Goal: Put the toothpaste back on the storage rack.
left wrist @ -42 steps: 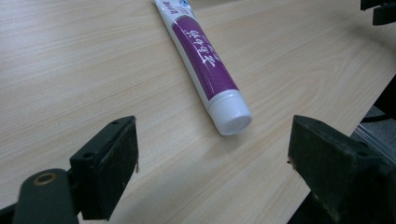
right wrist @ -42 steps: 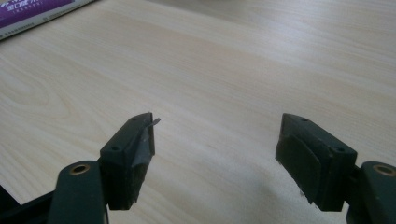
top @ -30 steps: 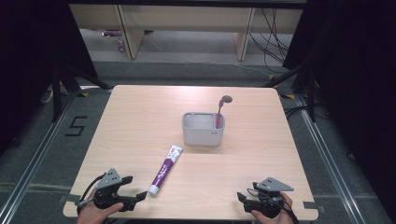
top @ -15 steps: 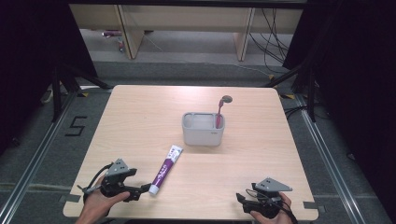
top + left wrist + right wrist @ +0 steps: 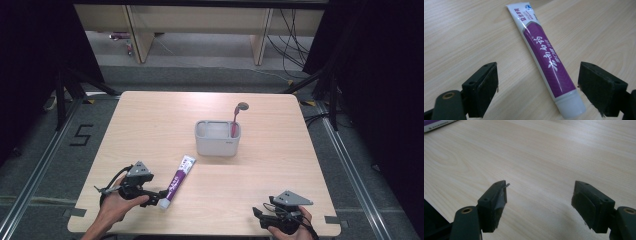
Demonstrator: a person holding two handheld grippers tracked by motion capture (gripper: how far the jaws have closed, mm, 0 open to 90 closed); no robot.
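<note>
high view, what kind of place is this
Probably a lab or test room set up for recording, not a home: one bare wooden table in a metal floor frame, loose cables on the floor behind, and a taped 5.

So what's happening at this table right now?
A person holds a gripper in each hand. The left gripper is open with its jaws either side of the cap end of a purple toothpaste tube lying flat on the table; it is not gripped yet. The right gripper waits open near the front edge. A grey holder with a pink toothbrush stands mid-table.
</note>
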